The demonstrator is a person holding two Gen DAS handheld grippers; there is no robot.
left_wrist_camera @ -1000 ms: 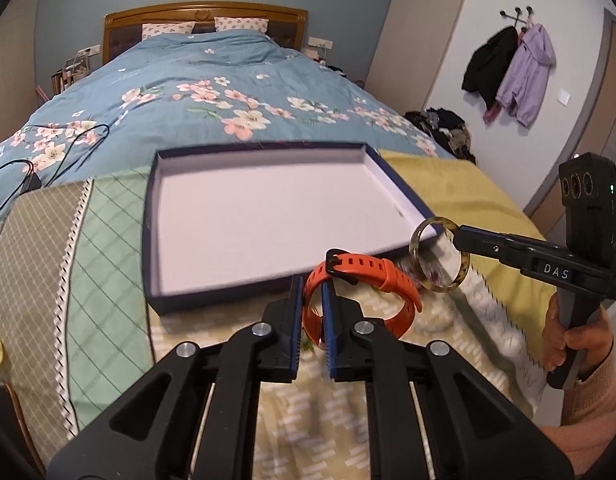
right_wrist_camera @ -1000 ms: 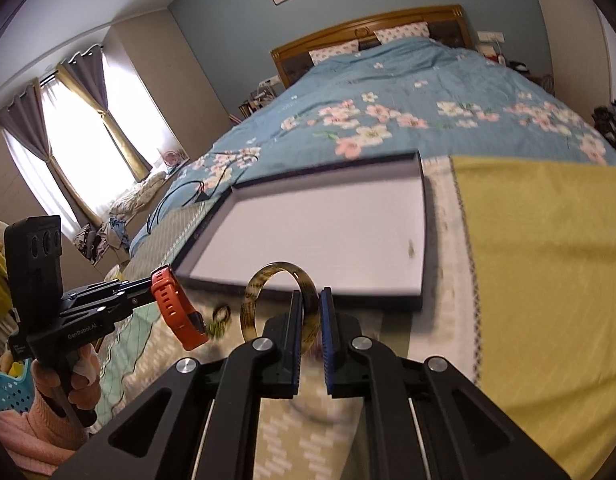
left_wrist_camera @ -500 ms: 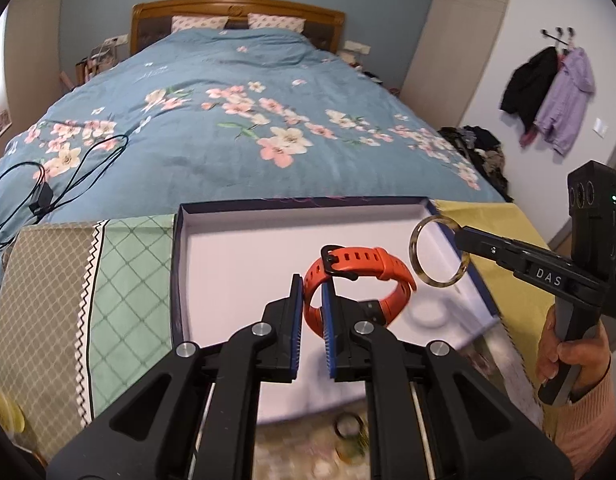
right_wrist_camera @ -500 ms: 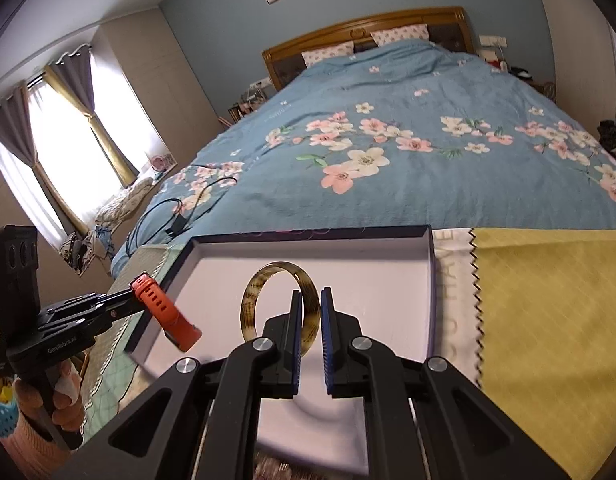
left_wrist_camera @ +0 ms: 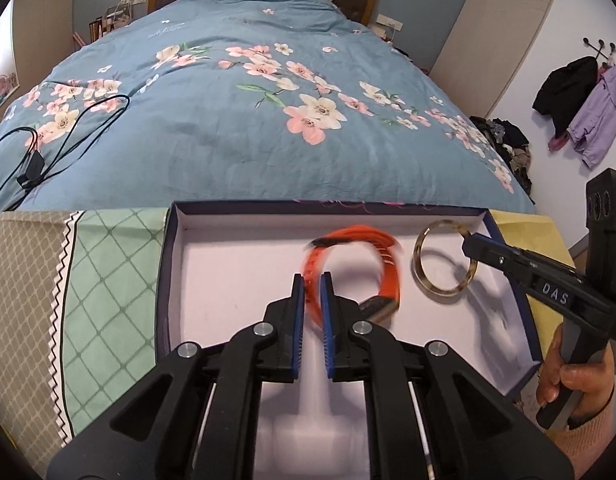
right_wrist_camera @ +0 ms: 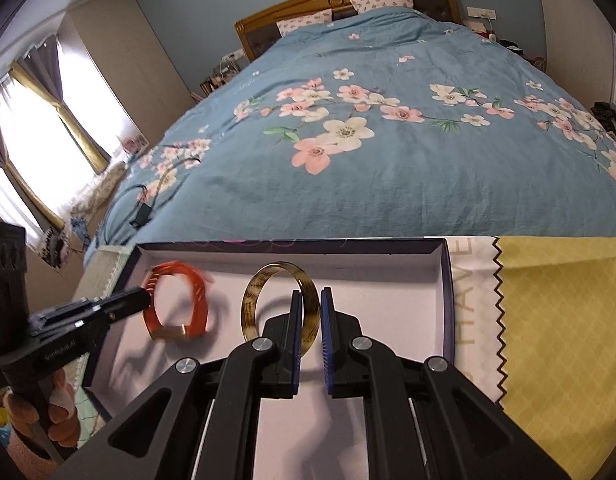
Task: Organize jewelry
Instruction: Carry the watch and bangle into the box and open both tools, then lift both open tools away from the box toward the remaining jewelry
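Note:
A shallow dark-blue tray (left_wrist_camera: 165,264) with a white floor lies at the foot of the bed; it also shows in the right wrist view (right_wrist_camera: 446,280). My left gripper (left_wrist_camera: 312,292) has its jaws slightly parted around a motion-blurred orange watch strap (left_wrist_camera: 382,264), which is over the tray floor; it also shows in the right wrist view (right_wrist_camera: 175,304). My right gripper (right_wrist_camera: 308,312) has its jaws slightly parted, with an amber tortoiseshell bangle (right_wrist_camera: 267,300) between them, standing upright over the tray. The bangle (left_wrist_camera: 444,260) and right gripper (left_wrist_camera: 474,246) show in the left wrist view.
The tray rests on a patchwork cloth, green and beige on the left (left_wrist_camera: 107,280), yellow on the right (right_wrist_camera: 568,320). Beyond is a blue floral duvet (left_wrist_camera: 247,120) with a black cable (left_wrist_camera: 39,160). Coats (left_wrist_camera: 588,100) hang on the right wall.
Both grippers moved forward and down into the tray with the strap and bangle. Both pairs of jaws have parted a little, and the orange strap is now blurred in motion.

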